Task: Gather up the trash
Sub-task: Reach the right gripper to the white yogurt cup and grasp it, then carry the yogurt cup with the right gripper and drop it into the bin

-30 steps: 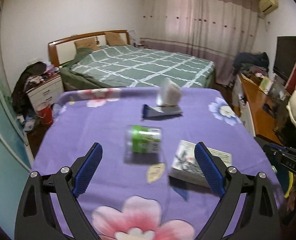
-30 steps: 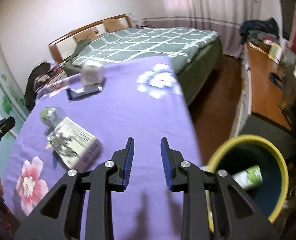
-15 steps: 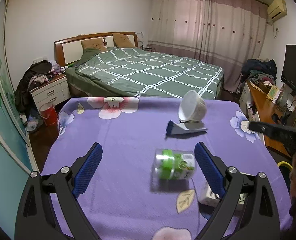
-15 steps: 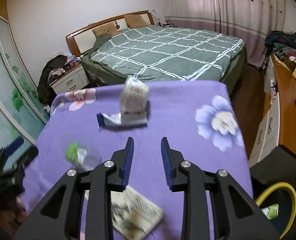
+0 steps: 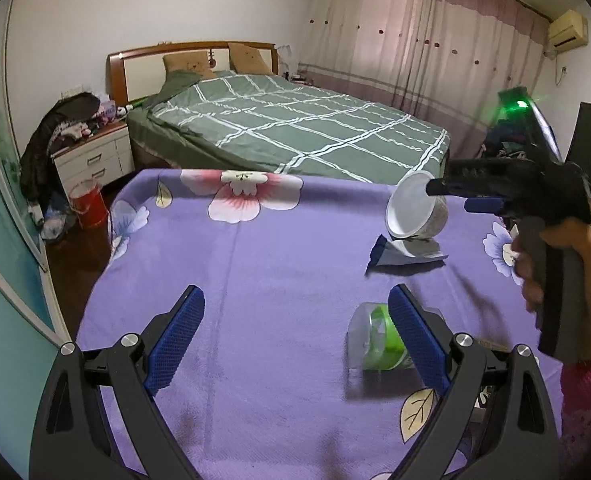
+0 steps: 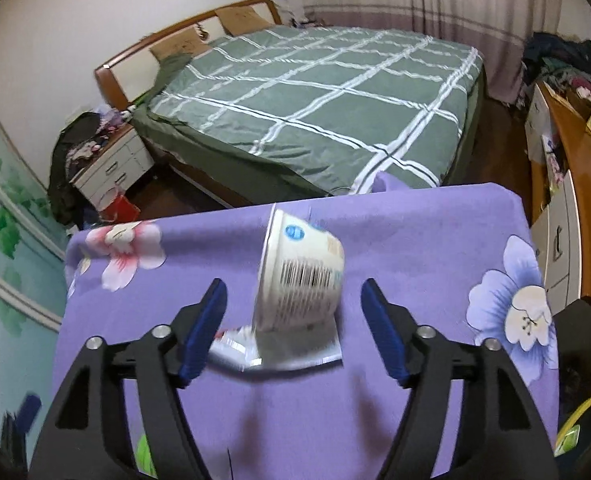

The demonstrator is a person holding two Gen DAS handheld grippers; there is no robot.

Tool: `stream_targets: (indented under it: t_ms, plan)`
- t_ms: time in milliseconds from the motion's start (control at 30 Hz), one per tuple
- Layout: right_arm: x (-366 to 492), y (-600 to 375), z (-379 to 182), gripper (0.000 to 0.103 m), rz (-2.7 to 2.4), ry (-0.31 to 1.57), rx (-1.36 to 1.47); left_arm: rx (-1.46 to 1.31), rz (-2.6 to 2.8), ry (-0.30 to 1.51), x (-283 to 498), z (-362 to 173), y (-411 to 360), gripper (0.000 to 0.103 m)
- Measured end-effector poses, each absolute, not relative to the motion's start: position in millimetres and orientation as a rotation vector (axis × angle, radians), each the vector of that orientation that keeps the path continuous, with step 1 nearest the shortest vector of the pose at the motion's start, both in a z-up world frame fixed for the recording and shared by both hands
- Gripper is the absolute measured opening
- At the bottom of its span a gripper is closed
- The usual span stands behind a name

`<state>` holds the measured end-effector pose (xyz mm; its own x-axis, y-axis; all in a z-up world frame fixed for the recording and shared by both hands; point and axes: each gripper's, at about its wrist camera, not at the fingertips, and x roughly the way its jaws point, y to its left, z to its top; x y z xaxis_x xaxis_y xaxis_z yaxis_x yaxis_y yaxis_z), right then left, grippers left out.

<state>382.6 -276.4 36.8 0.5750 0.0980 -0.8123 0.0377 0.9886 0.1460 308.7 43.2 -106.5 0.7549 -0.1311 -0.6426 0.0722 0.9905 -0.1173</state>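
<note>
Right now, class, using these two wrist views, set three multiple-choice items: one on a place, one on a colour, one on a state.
1. Where does the white paper cup with a barcode lie?
A. on the bed
B. on the purple flowered tablecloth
C. in the bin

2. What colour is the label on the clear plastic bottle?
A. green
B. red
C. orange

3. How stands the right tool?
A. shut on the cup
B. shut, holding nothing
C. open

Key: B, the cup lies tipped on the cloth; A, a green band shows; C, its fingers stand apart, either side of the cup.
</note>
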Motion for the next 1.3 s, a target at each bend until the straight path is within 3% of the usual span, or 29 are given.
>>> stream_targets:
  t_ms: [433,467,500,533,567,600,1067,1300]
  plan:
    - [427.9,-260.8,-7.1,0.074,0.020,1.093,0.141,-0.031,-0.208,0.726,302.8,-124.3,14.1,0.092]
    - [429.3,-258.9,-10.2,0.067,0.022,1.100,0.133,-0.026,-0.205,0.722,302.3,-125.0,12.8,0.092]
    - [430.2,-258.1,-13.4,0.049,0.021,1.112,0.127,-0.022,-0.202,0.717,301.8,-125.1,13.7,0.092]
    - [430.8,-258.4,-15.4,0.042,0.022,1.121,0.130,-0.016,-0.194,0.709,300.6,-124.9,13.1,0.092]
    - [430.8,-259.3,-17.7,0.027,0.031,1.132,0.137,-0.010,-0.182,0.698,300.1,-125.0,13.3,0.092]
    - [429.3,-259.5,-18.5,0.024,0.044,1.136,0.141,-0.003,-0.167,0.683,299.7,-124.8,13.6,0.092]
    - [355.2,-309.7,21.9,0.023,0.086,1.010,0.083,0.051,-0.233,0.637,292.5,-131.6,-0.8,0.092]
    - [277.3,-372.1,44.0,0.024,0.041,0.953,0.117,0.067,-0.255,0.579,285.3,-120.6,-7.9,0.092]
